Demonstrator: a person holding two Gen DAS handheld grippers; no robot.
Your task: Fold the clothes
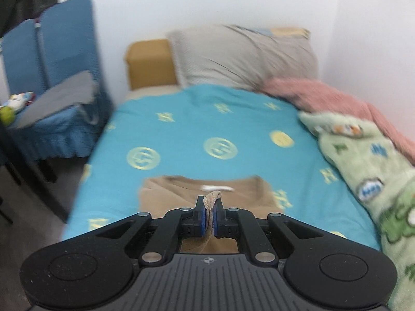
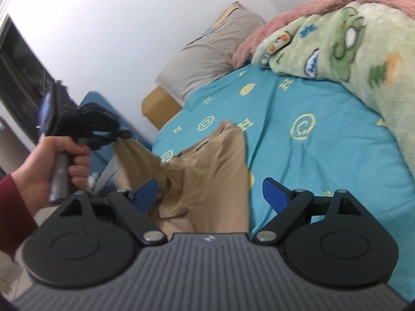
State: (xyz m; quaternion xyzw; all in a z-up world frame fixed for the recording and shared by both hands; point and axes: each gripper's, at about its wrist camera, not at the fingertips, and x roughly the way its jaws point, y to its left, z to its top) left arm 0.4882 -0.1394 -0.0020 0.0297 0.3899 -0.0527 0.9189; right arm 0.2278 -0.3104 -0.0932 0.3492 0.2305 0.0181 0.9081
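**Tan shirt pinched and lifted at the bedside**

Blue pads of the left gripper (image 1: 210, 216) are pressed together on a fold of the tan shirt (image 1: 181, 194), whose collar and white neck label, too blurred to read, lie just beyond on the turquoise bedspread (image 1: 194, 119). From left to right, the left wrist view takes in a blue-covered chair (image 1: 59, 59) carrying a grey folded cloth (image 1: 62, 96), a tan cardboard box (image 1: 150, 64) whose contents cannot be seen, a grey pillow (image 1: 243, 57), a pink blanket (image 1: 324, 93) and a green cartoon blanket (image 1: 368, 160). Only the right wrist view shows a hand (image 2: 46, 165) in a dark red sleeve (image 2: 10, 207) holding that gripper above the bed's edge, shirt hanging from it down to the bedspread. The right gripper (image 2: 210, 194) stands spread wide over the shirt, gripping nothing. Yellow emblems and letters dot the bedspread.
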